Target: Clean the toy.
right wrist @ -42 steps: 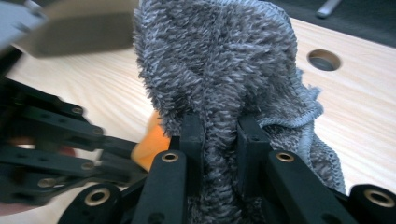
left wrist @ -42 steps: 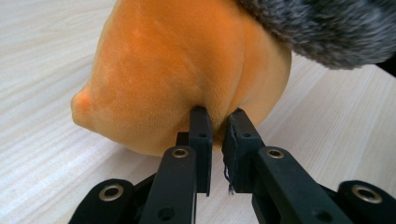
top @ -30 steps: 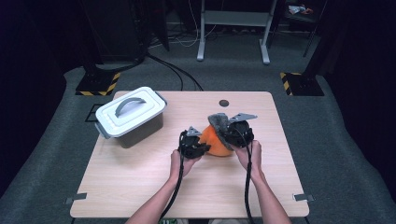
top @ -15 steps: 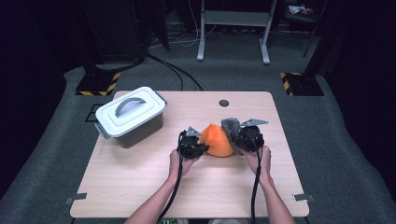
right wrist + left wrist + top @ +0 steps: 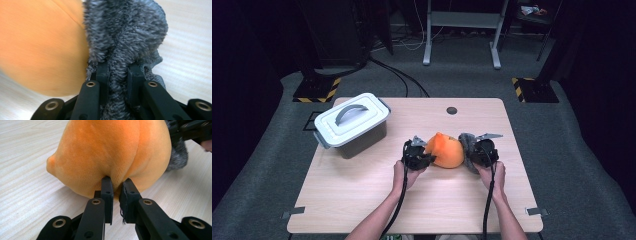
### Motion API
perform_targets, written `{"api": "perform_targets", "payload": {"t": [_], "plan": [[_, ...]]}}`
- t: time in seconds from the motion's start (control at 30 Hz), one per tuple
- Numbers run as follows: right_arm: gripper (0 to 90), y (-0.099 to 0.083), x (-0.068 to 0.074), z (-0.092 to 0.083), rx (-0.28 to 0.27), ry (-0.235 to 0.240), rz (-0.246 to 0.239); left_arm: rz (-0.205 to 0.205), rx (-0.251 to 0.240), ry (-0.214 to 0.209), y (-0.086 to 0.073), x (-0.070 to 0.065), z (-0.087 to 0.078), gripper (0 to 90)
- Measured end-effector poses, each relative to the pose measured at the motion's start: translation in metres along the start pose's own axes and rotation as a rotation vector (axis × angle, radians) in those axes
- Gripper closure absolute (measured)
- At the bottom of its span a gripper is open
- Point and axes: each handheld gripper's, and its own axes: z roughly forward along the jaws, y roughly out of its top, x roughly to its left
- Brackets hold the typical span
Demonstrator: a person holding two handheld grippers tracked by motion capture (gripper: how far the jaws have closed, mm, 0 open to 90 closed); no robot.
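Lidded box: a grey bin (image 5: 352,127) with a white handled lid is sitting at the far left of the bench (image 5: 362,200), well apart from where we are working; its lid is on.

Left gripper: we are holding the left gripper (image 5: 418,156) low over the bench, its jaws pressed nearly together and pinching a fold of the orange plush (image 5: 112,152) at its near side.

Orange plush: the soft orange toy (image 5: 445,150) is resting on the bench near the middle, between our two grippers. In the left gripper view it is lying on the wood with a small nub pointing left.

Grey fuzzy piece: a dark grey fleecy part (image 5: 125,32) is lying against the right side of the orange plush, touching it; we cannot tell whether it is sewn to the toy or a separate cloth.

Right gripper: we are bringing the right gripper (image 5: 479,152) in at the toy's right, its jaws squeezed on a ridge of the grey fleece.

Progress: we are judging both grips as made, with the toy on the bench. What is left, as we read it, is lifting or moving the toy; the box is closed and untouched, so putting it away would need the lid off first.
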Motion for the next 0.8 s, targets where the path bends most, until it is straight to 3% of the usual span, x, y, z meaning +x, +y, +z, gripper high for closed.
{"api": "perform_targets", "payload": {"t": [0.13,0.2,0.33,0.47,0.6,0.77,0.8], "plan": [[75.7,-0.010,-0.007,0.017,0.042,0.011,0.041,-0.003,-0.004,-0.002,-0.001,0.001,-0.001,81.7],[75.7,-0.010,-0.008,0.016,0.036,0.016,0.049,0.000,-0.010,0.000,-0.001,0.001,-0.001,81.6],[76.3,-0.002,-0.010,0.002,0.008,0.007,0.041,-0.007,-0.014,0.000,-0.001,0.002,-0.003,81.6],[76.5,0.007,-0.011,-0.016,-0.059,0.018,0.018,-0.011,-0.017,-0.002,-0.001,0.003,-0.002,81.5],[76.4,0.016,-0.005,-0.028,-0.087,0.030,0.010,0.012,-0.008,0.013,0.000,0.001,-0.002,81.4],[76.4,0.037,0.014,-0.050,-0.153,0.067,-0.027,0.016,-0.004,0.019,0.000,0.001,-0.002,81.1],[76.4,0.044,0.023,-0.058,-0.183,0.076,-0.051,0.013,0.001,0.019,0.000,0.001,-0.002,81.1]]}}
